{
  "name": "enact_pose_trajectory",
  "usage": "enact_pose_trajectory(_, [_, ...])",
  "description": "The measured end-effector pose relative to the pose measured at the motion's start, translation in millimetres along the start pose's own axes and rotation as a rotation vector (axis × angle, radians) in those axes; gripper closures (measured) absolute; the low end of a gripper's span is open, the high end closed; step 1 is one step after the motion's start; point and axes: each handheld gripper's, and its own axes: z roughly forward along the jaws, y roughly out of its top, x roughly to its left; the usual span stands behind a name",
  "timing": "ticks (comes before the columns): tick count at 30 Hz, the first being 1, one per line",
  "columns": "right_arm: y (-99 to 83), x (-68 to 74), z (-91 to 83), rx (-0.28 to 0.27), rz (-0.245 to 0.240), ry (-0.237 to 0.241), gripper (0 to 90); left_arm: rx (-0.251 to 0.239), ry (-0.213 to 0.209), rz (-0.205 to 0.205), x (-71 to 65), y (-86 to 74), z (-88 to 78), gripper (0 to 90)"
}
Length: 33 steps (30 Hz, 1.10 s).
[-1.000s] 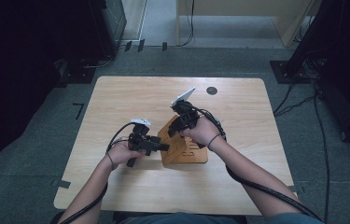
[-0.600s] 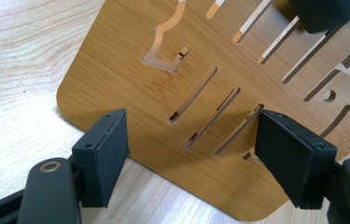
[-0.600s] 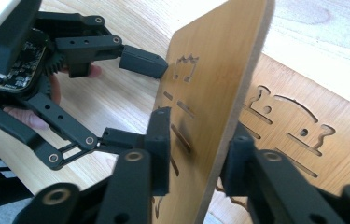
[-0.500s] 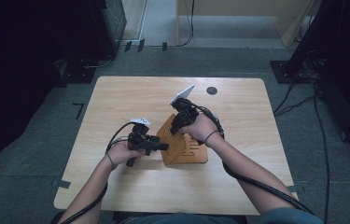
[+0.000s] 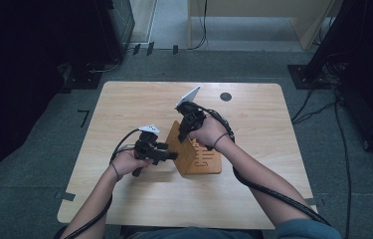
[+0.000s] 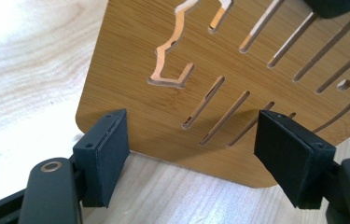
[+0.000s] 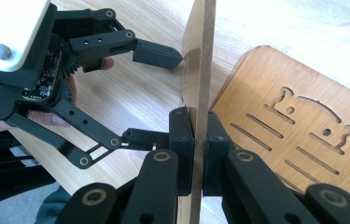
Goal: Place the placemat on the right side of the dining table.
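I'm clamping the upright slotted bamboo panel [image 7: 199,56] in my right tool [image 7: 199,140], whose jaws have just closed; left tool [image 6: 191,154] released astride it, so twisting could topple it onto the flat panel [image 7: 294,135].

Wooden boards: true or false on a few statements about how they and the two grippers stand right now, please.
1. The right gripper is clamped on the edge of the upright board. True.
2. The flat board is plain, with no cut-outs. False: it has slots and shaped cut-outs.
3. The left gripper is squeezed shut on the upright board. False: its jaws stand apart, and the board's face is across the gap beyond them.
4. Both boards are on the table. True.
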Motion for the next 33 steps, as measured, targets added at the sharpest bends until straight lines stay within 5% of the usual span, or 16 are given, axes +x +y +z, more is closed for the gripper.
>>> enact_pose_trajectory(11, [-0.3,-1.9,-9.3,-0.03,-0.004,0.021,87.8,0.001,0.025,0.029,0.4,0.2,-3.4,25.3])
enact_pose_trajectory(33, [-0.8,-8.3,-25.2,-0.024,-0.013,-0.022,87.9,0.014,0.069,0.061,5.5,6.1,-0.1,25.2])
